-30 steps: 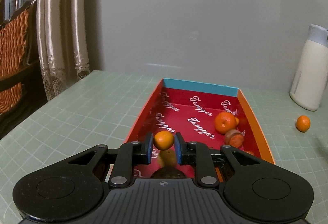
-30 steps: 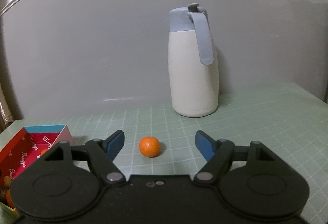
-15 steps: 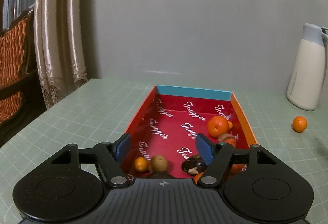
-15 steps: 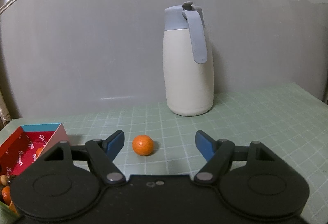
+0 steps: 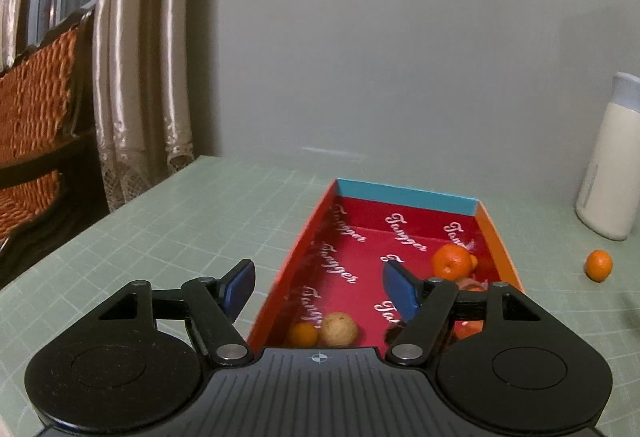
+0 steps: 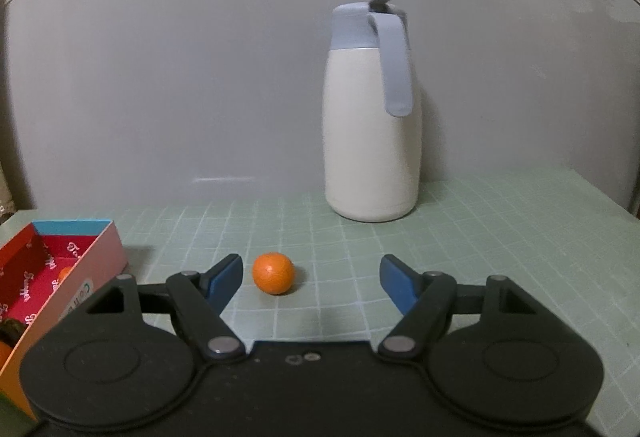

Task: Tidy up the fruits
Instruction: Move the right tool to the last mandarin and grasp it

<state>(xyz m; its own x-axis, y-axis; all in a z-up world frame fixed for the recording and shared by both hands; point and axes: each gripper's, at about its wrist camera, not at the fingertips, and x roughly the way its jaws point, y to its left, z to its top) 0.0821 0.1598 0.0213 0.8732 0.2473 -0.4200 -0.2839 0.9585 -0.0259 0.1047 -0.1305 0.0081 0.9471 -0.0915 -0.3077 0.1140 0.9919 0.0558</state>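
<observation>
**Fruit box lettering, and what you can't quite see**

The long red cardboard box with a blue end wall and orange sides (image 5: 404,193) has white script repeated all over its red lining. It looks like "Tangger" or something close, but the cursive is hard to pin down and several copies are cut off by the tongs. From the right wrist view the same box (image 6: 100,257) shows a pink outer side with a small printed label near the bottom; I can't read it, it's partly behind the tong body.

Left tongs (image 5: 320,289) are spread wide, holding nothing, hovering over the near end of the box. Inside: a small orange fruit (image 5: 303,334) touching a round tan fruit (image 5: 339,329) at the near end, and a bigger mandarin (image 5: 451,260) along the right wall. There's more stuff behind the right blue pad, something dark and something reddish, too hidden to name.

Right tongs (image 6: 311,279) are also wide open and empty. A loose small orange mandarin (image 6: 273,273) sits on the pale green gridded table (image 6: 500,237), just ahead of the left pad, not touching it. Behind it stands a white thermos jug with a grey-blue lid and handle (image 6: 370,141); in the left view it's cut off at the frame edge.
</observation>
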